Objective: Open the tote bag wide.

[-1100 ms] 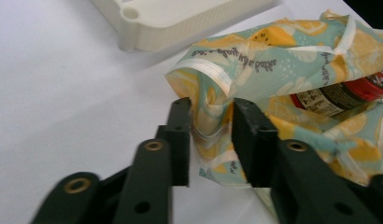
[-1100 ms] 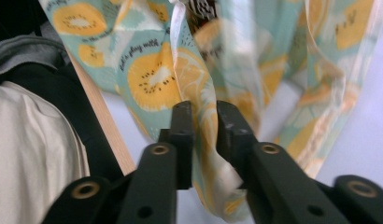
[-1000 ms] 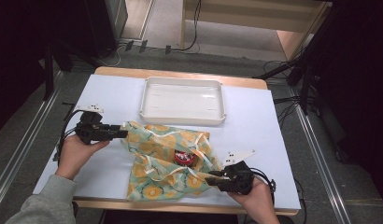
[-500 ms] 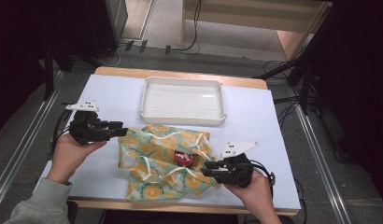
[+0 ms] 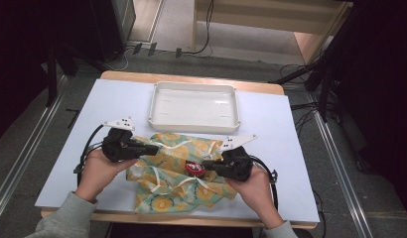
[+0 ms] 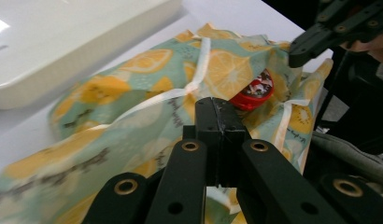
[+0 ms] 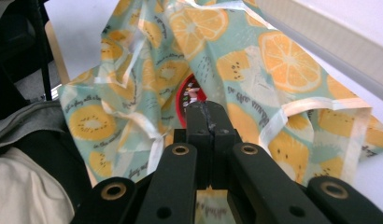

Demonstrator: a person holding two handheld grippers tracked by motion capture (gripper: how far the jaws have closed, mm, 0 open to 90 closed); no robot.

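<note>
A drawstring cloth bag (image 5: pixel 167 176) printed with orange and kiwi slices lies crumpled at the table's front middle. A red round lid (image 5: pixel 194 167) peeks from its folds. My left gripper (image 5: pixel 156 148) rests over the bag's left part with its jaws pressed together; in the left gripper view its tip (image 6: pixel 217 105) hovers just short of the red lid (image 6: pixel 252 91), near a white tape of the bag (image 6: pixel 133 93). My right gripper (image 5: pixel 204 162) is shut too, its tip (image 7: pixel 208 109) right at the lid (image 7: pixel 187 98) on the bag (image 7: pixel 273 60). Nothing shows between either pair of jaws.
An empty white tray (image 5: pixel 191 127) stands behind the bag at the table's middle back, seen also as a white tray (image 6: pixel 63 60) and a pale tray rim (image 7: pixel 329 37). Bare white tabletop (image 5: pixel 117 99) lies to the left and right. Gripper cables trail beside both hands.
The left gripper went from the bag's left corner rightward onto the cloth. The right gripper moved up and left from the front right edge to the red lid.
</note>
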